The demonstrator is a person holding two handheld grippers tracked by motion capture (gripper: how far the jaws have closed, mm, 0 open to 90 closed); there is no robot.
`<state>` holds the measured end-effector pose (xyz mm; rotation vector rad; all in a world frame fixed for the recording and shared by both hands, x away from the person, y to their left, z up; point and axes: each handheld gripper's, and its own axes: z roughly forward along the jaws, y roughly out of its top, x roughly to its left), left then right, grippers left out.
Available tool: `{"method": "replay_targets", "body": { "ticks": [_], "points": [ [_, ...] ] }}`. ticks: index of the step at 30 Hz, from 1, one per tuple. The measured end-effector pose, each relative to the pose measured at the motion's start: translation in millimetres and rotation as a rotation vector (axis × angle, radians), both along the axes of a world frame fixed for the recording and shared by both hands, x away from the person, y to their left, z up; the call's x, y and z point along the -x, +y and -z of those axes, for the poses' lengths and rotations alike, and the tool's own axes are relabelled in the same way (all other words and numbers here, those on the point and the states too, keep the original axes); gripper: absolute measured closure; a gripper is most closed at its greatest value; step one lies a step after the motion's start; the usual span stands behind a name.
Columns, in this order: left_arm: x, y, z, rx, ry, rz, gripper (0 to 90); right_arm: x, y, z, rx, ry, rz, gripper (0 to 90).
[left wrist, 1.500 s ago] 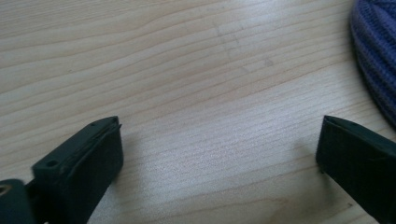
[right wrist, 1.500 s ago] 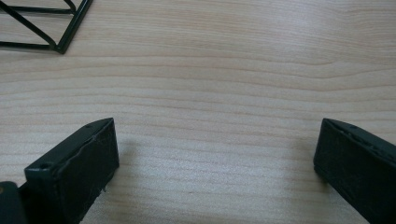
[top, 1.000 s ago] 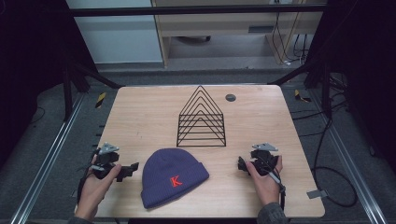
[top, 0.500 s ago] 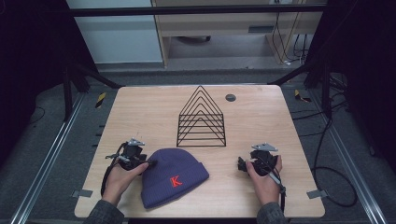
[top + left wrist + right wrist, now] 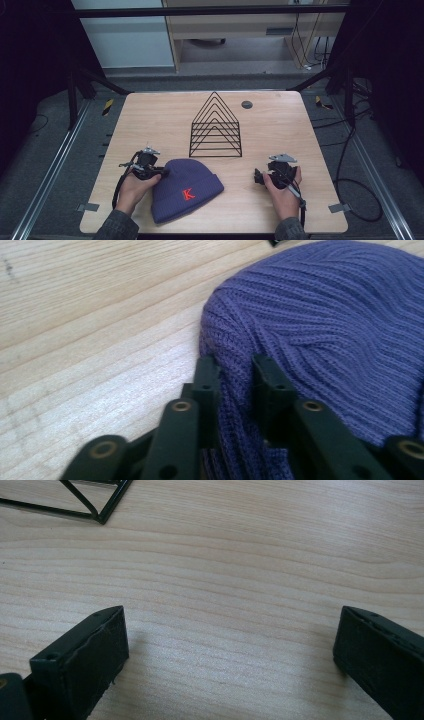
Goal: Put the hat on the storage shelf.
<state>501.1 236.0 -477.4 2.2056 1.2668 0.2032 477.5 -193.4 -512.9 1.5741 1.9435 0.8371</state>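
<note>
A purple knit beanie (image 5: pixel 186 190) with a red K lies on the wooden table (image 5: pixel 150 120) near the front edge. My left gripper (image 5: pixel 161 172) sits at the hat's left edge. Its jaws have just been closing, and in the left gripper view they pinch a fold of the beanie (image 5: pixel 350 330) between the fingertips (image 5: pixel 207 372). My right gripper (image 5: pixel 257 177) rests at the front right of the table. Its jaws stand wide open over bare wood, with nothing between the pads (image 5: pixel 100 645).
A black wire rack (image 5: pixel 216 127) shaped like nested triangles stands at the table's middle, behind the hat. Its corner (image 5: pixel 100 505) lies ahead of the right gripper. A small dark disc (image 5: pixel 246 104) lies at the back right.
My left gripper has moved right from the table's left side to the beanie's edge and closed on the fabric. The right gripper has stayed put.
</note>
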Motion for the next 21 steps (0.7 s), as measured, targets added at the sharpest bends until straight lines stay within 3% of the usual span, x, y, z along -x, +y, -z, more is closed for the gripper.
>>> {"method": "replay_targets", "body": {
  "ticks": [3,10,14,17,21],
  "points": [
    [2.4,-1.6,-3.4,-0.012,-0.02,0.005,78.1,0.3,0.2,-0.1,-0.002,0.001,-0.004,1.5],
    [17.2,-7.6,-23.2,-0.042,-0.131,0.039,79.6,0.9,-0.5,-0.4,-0.004,-0.003,-0.021,3.6],
    [29.6,-13.2,-43.6,-0.056,-0.206,0.078,79.9,4.8,-4.0,-1.5,-0.007,-0.034,-0.037,17.5],
    [39.5,-19.4,-61.3,-0.067,-0.272,0.108,80.0,14.6,-3.6,-3.1,0.016,-0.071,-0.063,18.0],
    [51.5,-28.0,-86.9,-0.092,-0.345,0.159,80.0,29.2,3.8,-11.1,0.0,-0.119,-0.098,17.8]
  ]
}}
